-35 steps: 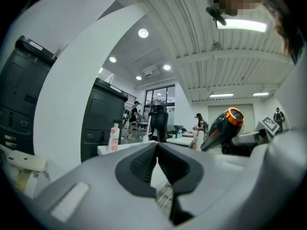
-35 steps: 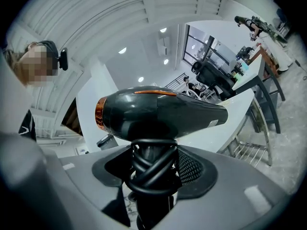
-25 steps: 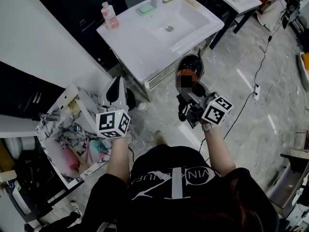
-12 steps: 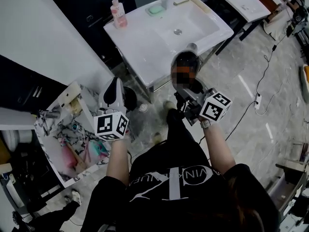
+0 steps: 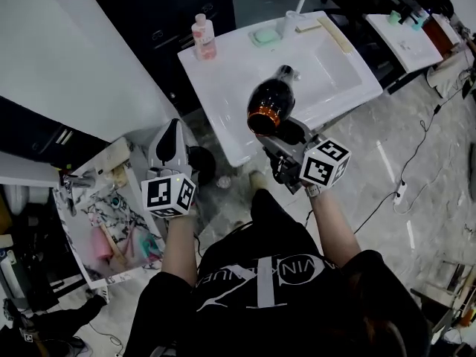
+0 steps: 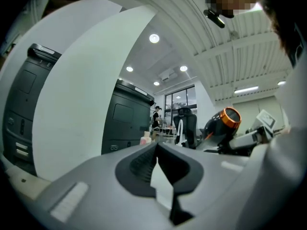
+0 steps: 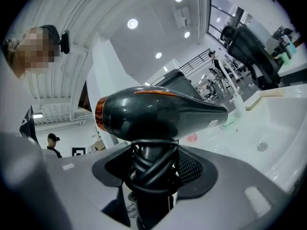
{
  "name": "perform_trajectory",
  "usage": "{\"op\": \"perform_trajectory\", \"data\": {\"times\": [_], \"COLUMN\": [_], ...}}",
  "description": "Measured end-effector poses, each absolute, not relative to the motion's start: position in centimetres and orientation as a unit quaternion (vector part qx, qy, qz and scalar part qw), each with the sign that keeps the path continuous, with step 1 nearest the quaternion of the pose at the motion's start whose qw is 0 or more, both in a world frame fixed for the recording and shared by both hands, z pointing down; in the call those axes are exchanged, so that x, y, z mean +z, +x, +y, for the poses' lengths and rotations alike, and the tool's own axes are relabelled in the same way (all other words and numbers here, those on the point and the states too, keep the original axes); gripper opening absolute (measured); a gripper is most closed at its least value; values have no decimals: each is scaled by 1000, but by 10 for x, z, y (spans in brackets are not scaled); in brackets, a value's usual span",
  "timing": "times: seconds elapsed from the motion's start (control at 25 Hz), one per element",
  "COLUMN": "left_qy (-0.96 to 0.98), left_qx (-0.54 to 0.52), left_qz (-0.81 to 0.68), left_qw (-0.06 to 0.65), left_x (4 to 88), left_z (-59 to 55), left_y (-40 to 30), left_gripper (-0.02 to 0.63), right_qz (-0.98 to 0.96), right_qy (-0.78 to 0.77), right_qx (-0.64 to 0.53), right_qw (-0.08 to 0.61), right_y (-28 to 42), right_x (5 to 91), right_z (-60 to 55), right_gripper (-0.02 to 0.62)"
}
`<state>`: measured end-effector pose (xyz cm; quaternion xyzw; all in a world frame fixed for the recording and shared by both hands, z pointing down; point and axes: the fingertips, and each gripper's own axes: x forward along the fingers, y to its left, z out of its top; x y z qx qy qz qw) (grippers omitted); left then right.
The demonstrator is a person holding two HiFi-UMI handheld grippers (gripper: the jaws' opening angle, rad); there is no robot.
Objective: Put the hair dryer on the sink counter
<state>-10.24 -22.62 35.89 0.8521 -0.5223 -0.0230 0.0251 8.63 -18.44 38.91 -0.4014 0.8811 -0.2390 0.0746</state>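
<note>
A black hair dryer (image 5: 269, 104) with an orange ring stands upright in my right gripper (image 5: 287, 138). That gripper is shut on its handle, which has the black cord wound round it. The right gripper view shows the dryer body (image 7: 158, 111) above the jaws of my right gripper (image 7: 153, 176). In the head view the dryer hangs over the front edge of the white sink counter (image 5: 223, 73). My left gripper (image 5: 172, 134) is shut and holds nothing, left of the counter and in front of it. The left gripper view shows my left gripper (image 6: 160, 174) and the dryer (image 6: 220, 123) off to its right.
On the counter stand a pink bottle (image 5: 202, 36), a green soap dish (image 5: 264, 36), a white faucet (image 5: 296, 10) and a pale bar (image 5: 333, 34) beside the basin (image 5: 327, 50). A marble-patterned box (image 5: 97, 214) of items sits lower left. A cable (image 5: 401, 192) lies on the floor at the right.
The person has stepped toward the sink. The right gripper has carried the hair dryer from in front of the counter to over its front edge. The left gripper keeps its pose.
</note>
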Motion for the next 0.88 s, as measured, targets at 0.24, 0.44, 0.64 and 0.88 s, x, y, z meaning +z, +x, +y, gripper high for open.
{"op": "perform_trajectory", "data": {"times": [0.24,0.44,0.64,0.88], "left_qy": [845,832,821,803], "left_qx": [-16,-8,-1,6], "left_qz": [-534,-552,-569,-593], "left_qw": [38,45,51,62], "left_x": [369,378,385,400], "left_z": [-270,-300,-324,-342], "left_y": [-90,-85,-81,-82], "left_gripper": [0,0,0,0], "right_qz": [894,901,905,907], "right_qy": [-382,-366,-351,-325], "right_qx": [-235,-231,-228,-221], "right_qw": [17,-33,-77,-149], "right_y": [86,86,88,80], "right_x": [399,411,424,445], "right_z": [-242,-280,-314,-346], "right_gripper": [278,278,278,278]}}
